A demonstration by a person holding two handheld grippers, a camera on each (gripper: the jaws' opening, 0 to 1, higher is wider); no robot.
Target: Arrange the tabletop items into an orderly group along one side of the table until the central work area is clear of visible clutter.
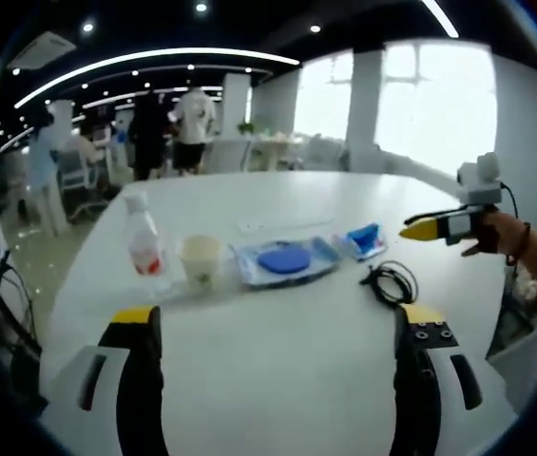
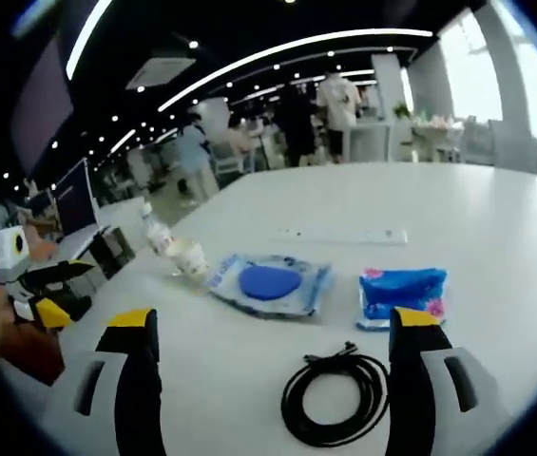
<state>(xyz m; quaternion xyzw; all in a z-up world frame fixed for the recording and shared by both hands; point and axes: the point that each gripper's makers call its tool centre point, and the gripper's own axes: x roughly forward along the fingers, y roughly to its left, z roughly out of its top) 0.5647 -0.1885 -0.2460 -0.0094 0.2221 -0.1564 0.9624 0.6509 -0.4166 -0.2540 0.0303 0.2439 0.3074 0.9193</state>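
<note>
Two hand-held grippers, left and right, I hold spread and empty over the table; ahead lie bottle, cup, pouch, tissues, with cable between my right jaws.

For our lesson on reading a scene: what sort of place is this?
Probably an open-plan office or meeting area: a large white table, a dark computer monitor at a side desk, long curved ceiling light strips, and people standing about.

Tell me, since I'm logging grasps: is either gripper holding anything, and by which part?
Nothing is held: the left gripper and right gripper are both open and empty.
</note>
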